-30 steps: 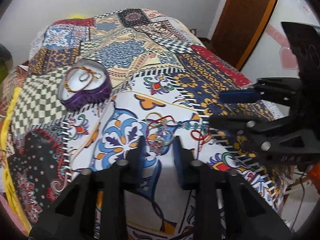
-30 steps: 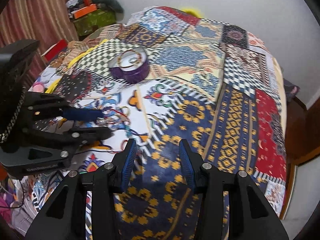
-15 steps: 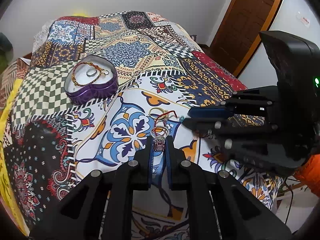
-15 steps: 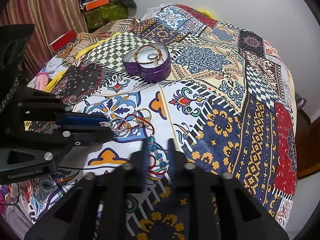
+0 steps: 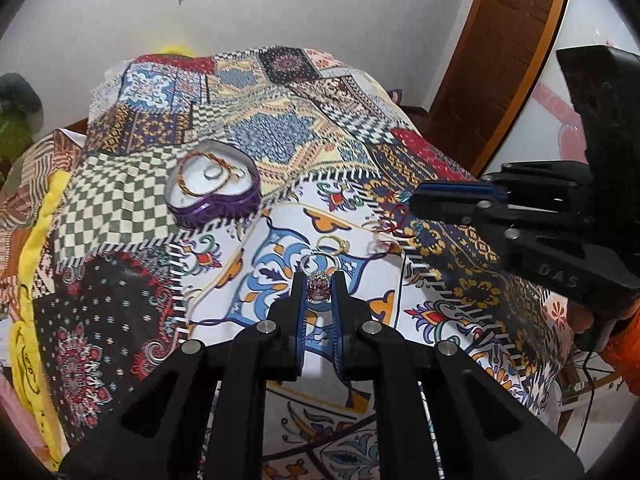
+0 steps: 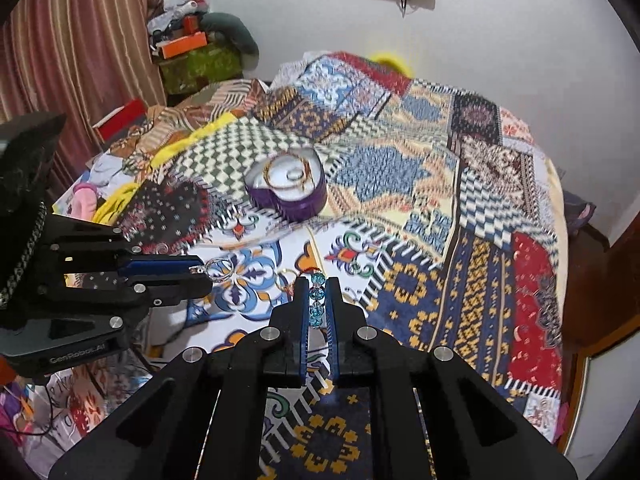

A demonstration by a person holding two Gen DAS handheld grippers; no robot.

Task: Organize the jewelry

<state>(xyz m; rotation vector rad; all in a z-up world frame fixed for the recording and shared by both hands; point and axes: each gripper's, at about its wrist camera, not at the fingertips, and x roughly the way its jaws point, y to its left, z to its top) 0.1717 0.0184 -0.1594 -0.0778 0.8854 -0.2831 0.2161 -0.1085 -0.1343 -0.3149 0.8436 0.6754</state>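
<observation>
My left gripper (image 5: 319, 280) is shut on a silver ring with a purple stone (image 5: 319, 289) and holds it above the bedspread; the ring also shows in the right wrist view (image 6: 218, 270). My right gripper (image 6: 317, 284) is shut on a bracelet of blue beads on red cord (image 6: 317, 298), lifted off the cloth; its red cord hangs at the tip in the left wrist view (image 5: 398, 216). A purple heart-shaped jewelry box (image 5: 214, 204) lies open further back with a gold chain and rings inside; it also shows in the right wrist view (image 6: 288, 186). A gold ring (image 5: 334, 243) stays on the cloth.
The patchwork bedspread (image 5: 280, 128) covers the bed. A wooden door (image 5: 508, 52) stands at the right. Clutter and a striped curtain (image 6: 80, 40) are at the far left in the right wrist view. The bed edge drops off at the right (image 6: 568, 280).
Both grippers closed on jewelry in the tangled pile, then lifted. The left one raised the ring, the right one pulled the bead bracelet away to the right.
</observation>
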